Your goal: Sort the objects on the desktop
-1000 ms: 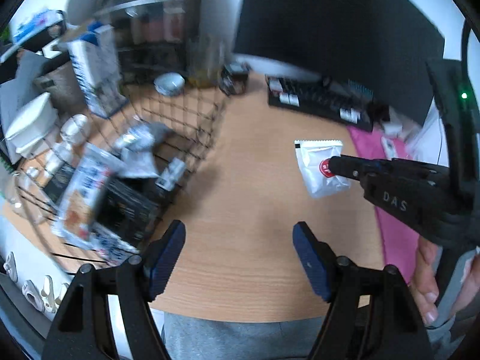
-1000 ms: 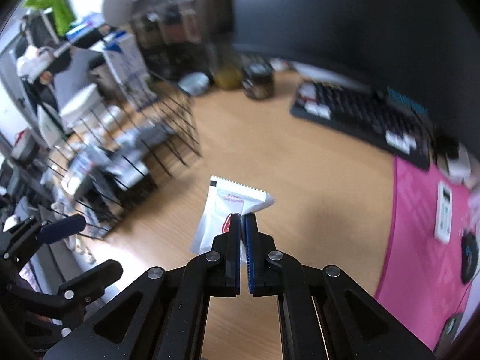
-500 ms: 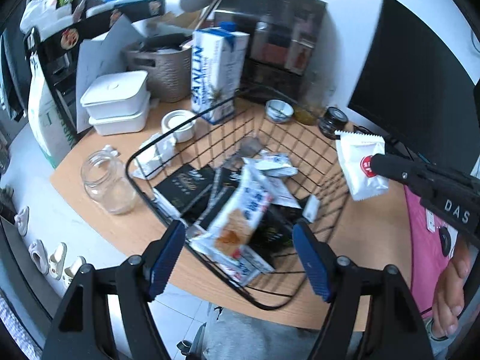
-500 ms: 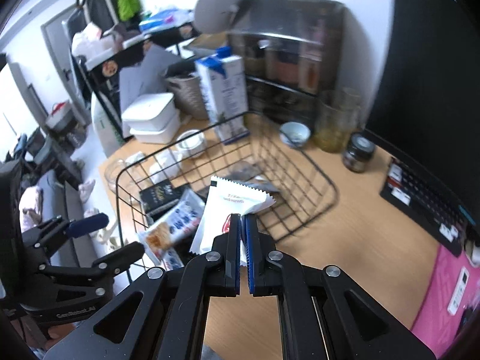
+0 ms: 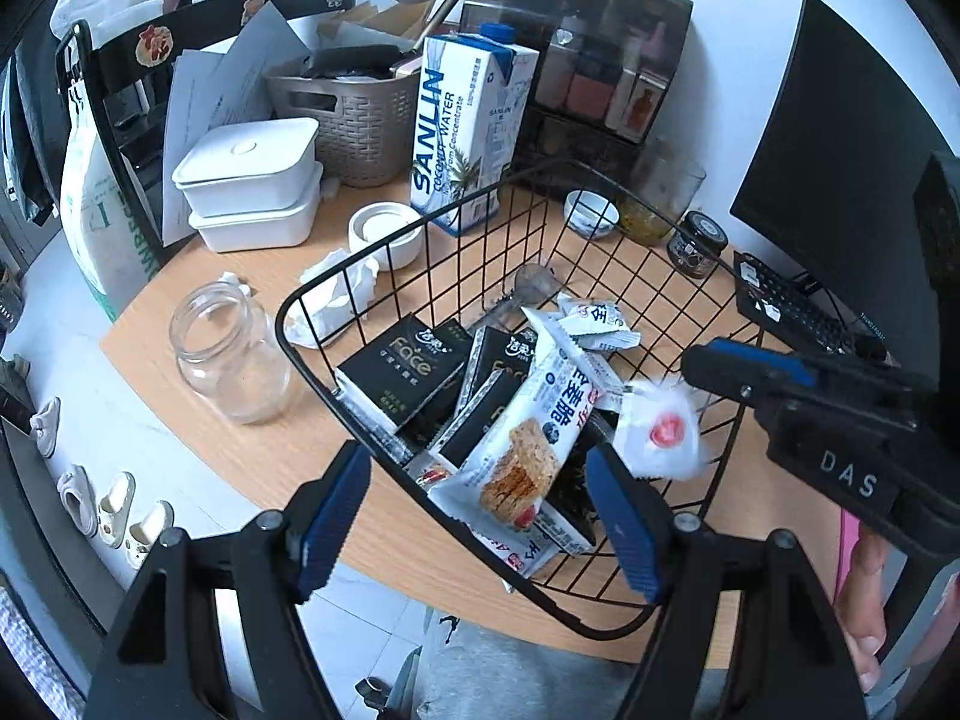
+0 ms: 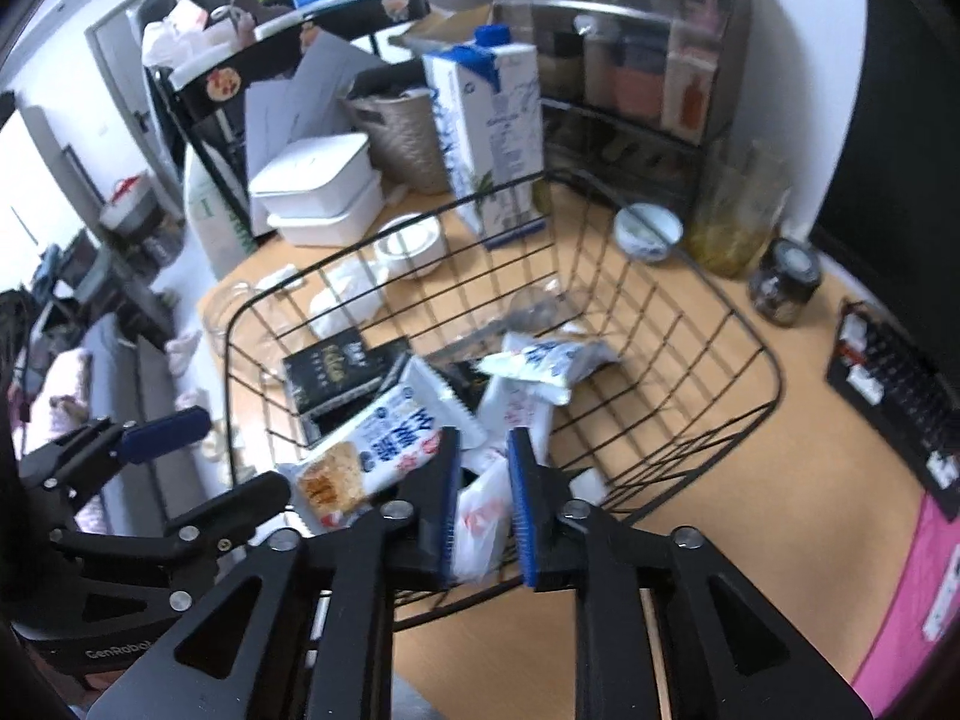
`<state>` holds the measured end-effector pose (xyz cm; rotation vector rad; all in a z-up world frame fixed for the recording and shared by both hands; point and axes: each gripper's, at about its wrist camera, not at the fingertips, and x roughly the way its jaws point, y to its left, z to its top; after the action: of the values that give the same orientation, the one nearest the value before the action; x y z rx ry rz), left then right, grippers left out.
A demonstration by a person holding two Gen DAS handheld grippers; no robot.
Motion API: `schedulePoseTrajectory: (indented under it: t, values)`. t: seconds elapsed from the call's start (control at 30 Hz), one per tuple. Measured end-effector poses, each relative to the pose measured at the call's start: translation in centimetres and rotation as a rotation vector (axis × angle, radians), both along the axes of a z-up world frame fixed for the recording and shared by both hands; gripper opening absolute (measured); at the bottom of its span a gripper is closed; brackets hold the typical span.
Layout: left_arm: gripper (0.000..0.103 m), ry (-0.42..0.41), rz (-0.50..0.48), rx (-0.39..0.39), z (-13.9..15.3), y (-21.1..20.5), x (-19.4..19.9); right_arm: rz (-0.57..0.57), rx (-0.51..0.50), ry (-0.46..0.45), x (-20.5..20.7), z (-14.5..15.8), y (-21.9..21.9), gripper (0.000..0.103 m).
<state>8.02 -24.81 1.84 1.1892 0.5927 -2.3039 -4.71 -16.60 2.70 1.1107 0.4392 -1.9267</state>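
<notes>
Right gripper (image 6: 485, 498) opens its jaws above the wire basket (image 6: 774, 372); the white sachet (image 6: 480, 516) sits loose between them, over the basket's snack packets (image 5: 528, 432). Left gripper (image 5: 480, 516) hangs spread and empty.

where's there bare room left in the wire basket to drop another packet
Free: the far half of the wire basket, bare floor between the clear wrapper and the far rim, toward the small bowl and dark jar. Crowded: the near half, heaped with black boxes and the biscuit packet.
</notes>
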Motion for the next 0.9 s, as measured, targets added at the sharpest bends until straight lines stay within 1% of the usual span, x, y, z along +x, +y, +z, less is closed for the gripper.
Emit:
schedulePoseTrajectory:
  t: [0.03,0.07,0.1,0.2,0.27,0.4,0.47,0.57,0.63,0.73,0.83,0.9]
  values:
    - [0.077,0.001,-0.002,-0.001,0.0,0.1,-0.1,-0.002,0.004,0.01,0.1,0.1,0.1,0.03]
    - [0.077,0.0,-0.007,-0.002,0.1,0.2,-0.1,0.001,0.001,0.013,0.2,0.2,0.2,0.04]
    - [0.077,0.001,-0.008,-0.006,0.2,0.3,-0.1,0.004,-0.007,0.016,0.4,0.4,0.4,0.046]
    - [0.077,0.007,0.009,-0.034,0.7,0.8,0.4,0.007,-0.024,0.028,0.8,1.1,1.1,0.05]
    - [0.077,0.011,0.031,-0.071,1.2,1.4,1.1,0.007,-0.039,0.039,1.6,1.6,1.9,0.053]
    - [0.078,0.051,0.065,-0.133,2.3,2.9,3.2,-0.002,-0.068,0.079,3.7,2.0,4.0,0.061]
    - [0.078,0.066,0.082,-0.154,2.6,3.7,4.6,-0.014,-0.074,0.096,4.7,2.0,5.0,0.062]
    - [0.082,0.04,0.11,-0.188,2.3,4.6,6.2,-0.023,-0.083,0.107,6.4,1.9,6.6,0.062]
    - [0.082,0.033,0.123,-0.171,1.6,5.1,7.4,-0.028,-0.078,0.116,7.7,1.5,7.5,0.063]
    - [0.082,0.022,0.11,-0.155,0.9,5.5,8.0,-0.045,-0.071,0.128,9.0,0.6,8.6,0.063]
    - [0.082,-0.009,0.117,-0.159,0.3,5.8,8.2,-0.048,-0.075,0.103,10.1,-0.1,9.7,0.063]
    - [0.082,-0.014,0.115,-0.145,-0.2,5.9,8.5,-0.055,-0.075,0.1,10.6,-0.4,10.3,0.063]
